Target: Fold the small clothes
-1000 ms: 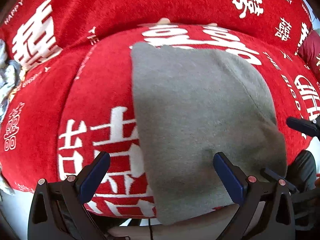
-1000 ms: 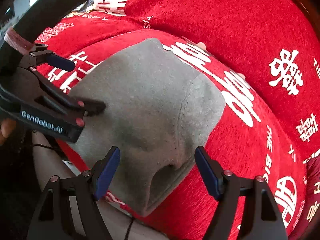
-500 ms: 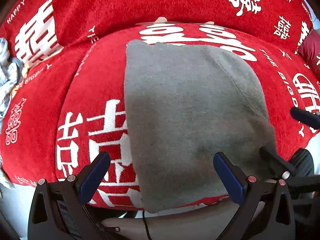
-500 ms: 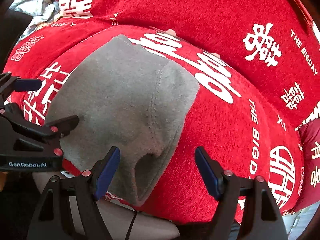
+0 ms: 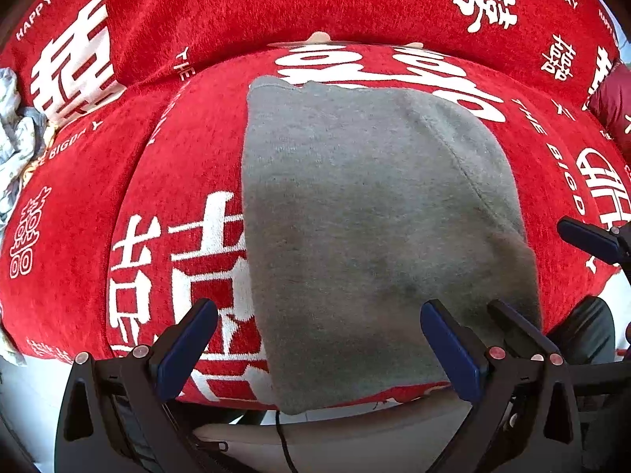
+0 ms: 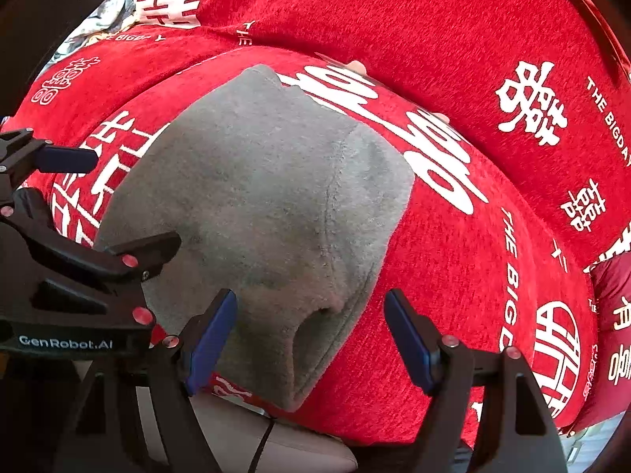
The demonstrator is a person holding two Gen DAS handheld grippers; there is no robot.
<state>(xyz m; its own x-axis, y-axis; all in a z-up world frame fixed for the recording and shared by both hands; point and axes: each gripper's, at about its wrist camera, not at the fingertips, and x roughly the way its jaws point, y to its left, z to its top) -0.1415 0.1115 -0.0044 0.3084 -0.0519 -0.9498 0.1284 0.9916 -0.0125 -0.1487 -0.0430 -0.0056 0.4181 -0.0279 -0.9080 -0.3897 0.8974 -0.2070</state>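
A small grey fleece garment (image 5: 374, 228) lies folded on a red cushion with white characters (image 5: 157, 205); its near end hangs over the cushion's front edge. It also shows in the right wrist view (image 6: 268, 213), with a seam and a pocket-like opening at its near corner. My left gripper (image 5: 319, 347) is open and empty, jaws astride the garment's near left part. My right gripper (image 6: 311, 335) is open and empty, jaws astride the garment's near right corner. Each gripper shows in the other's view: the right one (image 5: 552, 287) and the left one (image 6: 118, 205).
The red sofa back (image 5: 295, 0) rises behind the cushion. A pile of pale patterned cloth (image 5: 15, 138) lies at the far left, also in the right wrist view (image 6: 98, 8). A dark red cushion (image 6: 615, 315) sits at the right. A beige frame (image 6: 256, 445) shows below.
Both grippers have drawn back toward the cushion's front edge and stayed open. The garment has not moved on the cushion.
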